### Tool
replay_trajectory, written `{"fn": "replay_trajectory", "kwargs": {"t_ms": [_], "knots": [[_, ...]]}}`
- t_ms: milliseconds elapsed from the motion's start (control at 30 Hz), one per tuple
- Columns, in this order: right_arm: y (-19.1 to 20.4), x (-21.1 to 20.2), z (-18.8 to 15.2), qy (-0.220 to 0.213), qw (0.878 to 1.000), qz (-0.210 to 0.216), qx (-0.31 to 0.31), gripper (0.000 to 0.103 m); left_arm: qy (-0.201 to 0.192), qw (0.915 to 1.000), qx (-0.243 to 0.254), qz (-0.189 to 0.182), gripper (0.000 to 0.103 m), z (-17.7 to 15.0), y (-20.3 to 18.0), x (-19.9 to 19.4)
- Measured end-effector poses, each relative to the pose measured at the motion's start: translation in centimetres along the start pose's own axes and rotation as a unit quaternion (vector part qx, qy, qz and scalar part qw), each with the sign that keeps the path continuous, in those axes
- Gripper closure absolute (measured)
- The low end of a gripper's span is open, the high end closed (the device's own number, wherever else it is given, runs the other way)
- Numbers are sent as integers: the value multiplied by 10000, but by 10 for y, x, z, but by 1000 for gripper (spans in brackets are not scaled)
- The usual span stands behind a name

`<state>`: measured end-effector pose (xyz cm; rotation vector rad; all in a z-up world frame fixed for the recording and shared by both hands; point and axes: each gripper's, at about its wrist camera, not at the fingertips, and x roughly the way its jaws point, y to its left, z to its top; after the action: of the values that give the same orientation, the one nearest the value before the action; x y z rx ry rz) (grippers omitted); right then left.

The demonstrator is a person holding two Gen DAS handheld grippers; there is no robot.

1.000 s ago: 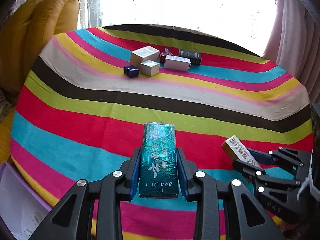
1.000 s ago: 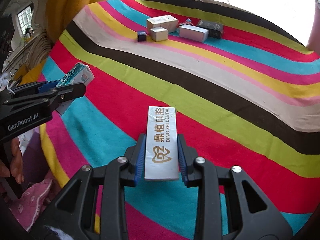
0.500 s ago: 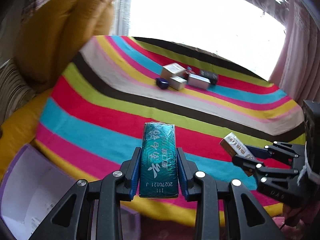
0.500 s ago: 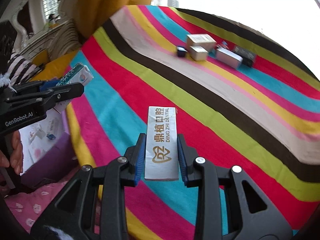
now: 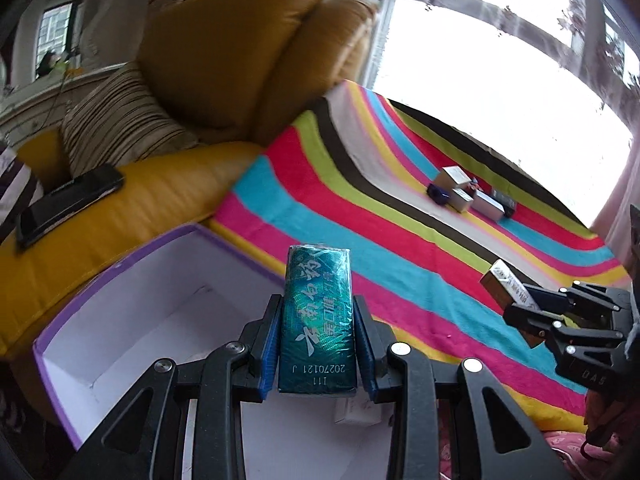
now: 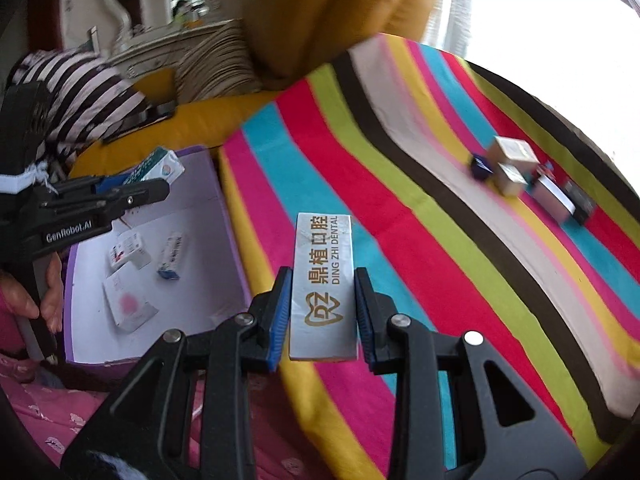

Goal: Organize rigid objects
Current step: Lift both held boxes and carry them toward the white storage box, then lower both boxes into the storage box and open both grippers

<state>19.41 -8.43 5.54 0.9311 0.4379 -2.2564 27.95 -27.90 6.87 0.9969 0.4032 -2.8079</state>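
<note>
- At far left of the left wrist view we see a dark phone (image 5: 70, 206) lying on the yellow sofa (image 5: 132, 216).
- Lower left: the purple-rimmed box (image 5: 120, 266), white inside, sits beside the striped blanket (image 5: 400, 240).
- Centre: our left gripper (image 5: 318, 336) is clamped on the green box (image 5: 318, 320), held above the purple-rimmed box.
- Upper right: five small boxes (image 5: 472, 198) cluster on the blanket.
- Right wrist view, centre: our right gripper (image 6: 322, 304) is clamped on the silver box (image 6: 323, 284), above the blanket's edge.

Daylight is pouring in from the window (image 5: 500, 52) at the upper right of both views, blowing it out to white. Fisheye curving is bending the edges, corners are darkening, and motion blur is smearing the sofa (image 6: 320, 12) and striped blanket (image 6: 420, 200).
</note>
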Motion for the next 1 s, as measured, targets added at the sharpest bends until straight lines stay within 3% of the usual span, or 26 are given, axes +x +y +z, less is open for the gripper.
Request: {"fn": "replay_trajectory", "kwargs": {"t_ms": [300, 500, 833, 1000], "knots": [[38, 10, 8, 100, 9980, 227, -575, 69, 169, 9997, -147, 9, 69, -10, 19, -1], [70, 18, 10, 179, 9934, 473, -1034, 69, 321, 9992, -151, 203, 69, -16, 26, 2], [129, 28, -5, 295, 9733, 875, -2104, 69, 515, 9969, -341, 495, 69, -28, 48, 8], [141, 30, -9, 281, 9659, 1089, -2334, 69, 564, 9956, -399, 626, 69, -30, 51, 7]]}}
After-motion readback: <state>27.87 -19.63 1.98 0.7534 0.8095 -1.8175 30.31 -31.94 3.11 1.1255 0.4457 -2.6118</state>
